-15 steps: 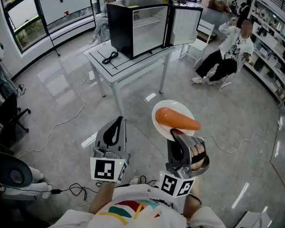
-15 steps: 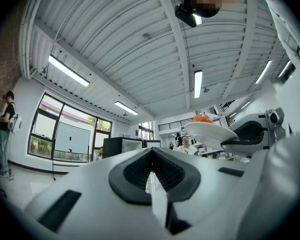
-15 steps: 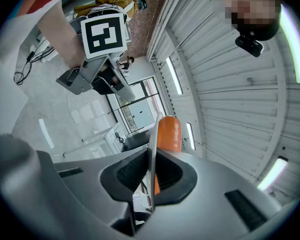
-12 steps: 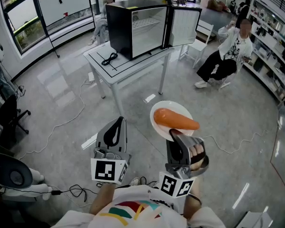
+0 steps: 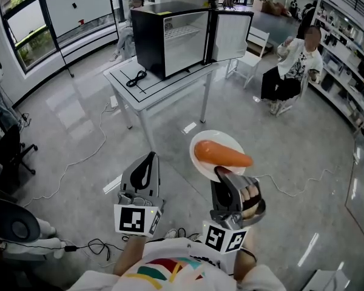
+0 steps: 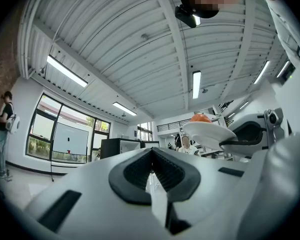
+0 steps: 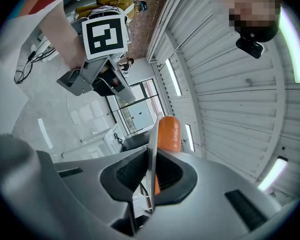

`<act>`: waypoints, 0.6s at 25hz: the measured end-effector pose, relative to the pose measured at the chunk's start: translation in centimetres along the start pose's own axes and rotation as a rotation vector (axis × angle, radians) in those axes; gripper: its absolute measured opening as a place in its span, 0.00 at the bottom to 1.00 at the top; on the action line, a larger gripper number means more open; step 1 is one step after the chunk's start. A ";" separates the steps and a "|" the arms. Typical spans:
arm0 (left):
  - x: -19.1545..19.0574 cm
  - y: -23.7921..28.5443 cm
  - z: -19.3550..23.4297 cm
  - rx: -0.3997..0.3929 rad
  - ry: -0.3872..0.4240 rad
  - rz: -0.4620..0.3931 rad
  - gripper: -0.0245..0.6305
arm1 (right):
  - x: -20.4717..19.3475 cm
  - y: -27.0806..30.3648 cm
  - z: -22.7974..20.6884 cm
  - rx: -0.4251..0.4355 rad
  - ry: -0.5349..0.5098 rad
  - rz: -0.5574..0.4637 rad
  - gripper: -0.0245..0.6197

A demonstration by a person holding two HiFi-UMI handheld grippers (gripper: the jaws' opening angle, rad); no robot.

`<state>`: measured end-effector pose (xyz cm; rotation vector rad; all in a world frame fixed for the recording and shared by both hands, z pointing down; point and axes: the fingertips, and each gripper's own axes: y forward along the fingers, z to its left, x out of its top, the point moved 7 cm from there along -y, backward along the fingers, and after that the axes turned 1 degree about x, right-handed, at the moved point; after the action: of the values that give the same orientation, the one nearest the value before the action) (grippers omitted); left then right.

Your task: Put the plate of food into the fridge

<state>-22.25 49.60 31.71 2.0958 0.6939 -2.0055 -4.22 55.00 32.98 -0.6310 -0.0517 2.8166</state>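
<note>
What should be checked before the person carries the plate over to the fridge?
1. Grip: right hand-held gripper clamped on the plate rim: ok.
2. Load: orange food lying on the plate: ok.
3. Access: fridge with its door open: ok.
4. Spare hand: left hand-held gripper shut and empty: ok.
5. Space: room on the shelf for the plate: cannot tell from here.
</note>
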 end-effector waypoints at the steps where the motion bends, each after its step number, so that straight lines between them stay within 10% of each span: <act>1: 0.0 0.1 -0.1 0.000 0.002 0.001 0.05 | -0.1 0.0 0.0 0.003 0.000 -0.004 0.09; 15: -0.4 2.9 -3.9 0.014 0.023 0.022 0.05 | -4.8 -0.1 -2.2 0.018 -0.018 -0.032 0.09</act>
<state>-17.46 48.68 31.83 2.1276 0.6600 -1.9839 0.93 53.79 32.98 -0.5955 -0.0402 2.7886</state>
